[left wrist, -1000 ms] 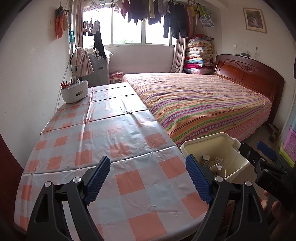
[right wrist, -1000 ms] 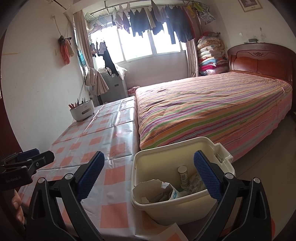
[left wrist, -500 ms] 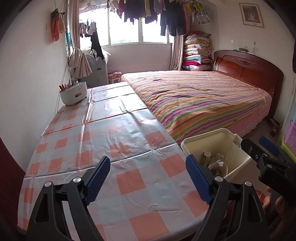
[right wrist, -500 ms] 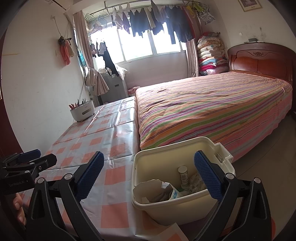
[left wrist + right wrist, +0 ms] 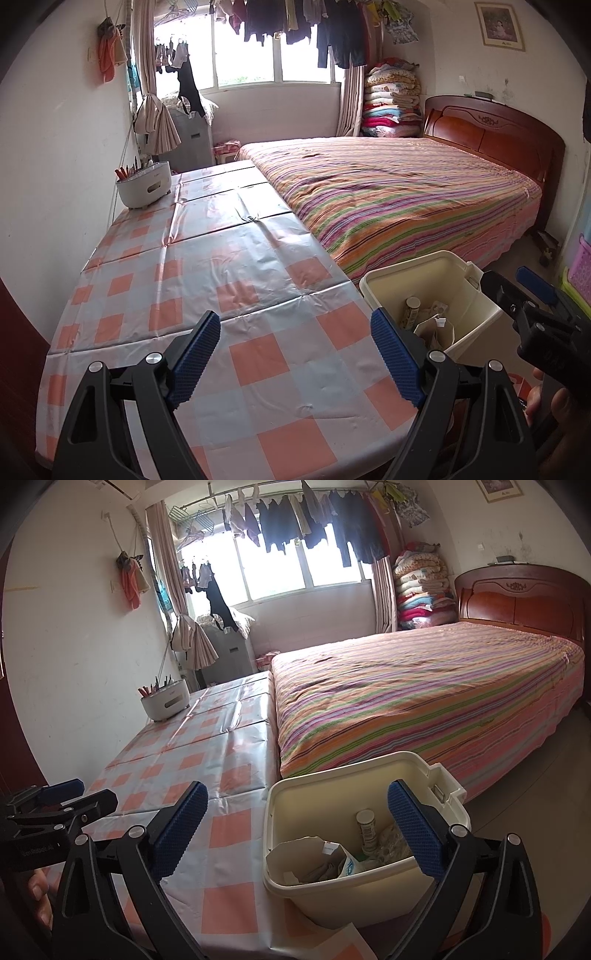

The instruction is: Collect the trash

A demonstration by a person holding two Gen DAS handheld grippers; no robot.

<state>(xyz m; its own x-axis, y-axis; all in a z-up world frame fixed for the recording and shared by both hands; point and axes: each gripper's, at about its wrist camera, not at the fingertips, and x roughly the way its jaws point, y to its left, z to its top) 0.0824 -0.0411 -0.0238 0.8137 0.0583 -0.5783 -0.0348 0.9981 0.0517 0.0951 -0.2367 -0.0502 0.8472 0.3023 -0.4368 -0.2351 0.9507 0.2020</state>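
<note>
A cream plastic trash bin stands on the floor beside the table's right edge; it also shows in the left wrist view. Inside lie a small bottle, a torn paper carton and crumpled scraps. My right gripper is open and empty, hovering above the bin's near rim. My left gripper is open and empty above the near end of the table with the orange-checked cloth. Each gripper shows at the other view's edge.
A white holder with pencils stands at the table's far left by the wall. A bed with a striped cover runs along the table's right side. A pink basket is at far right.
The left gripper has drawn back and risen slightly, so more of the table's near end shows. The right gripper has barely moved. Both stay open.
</note>
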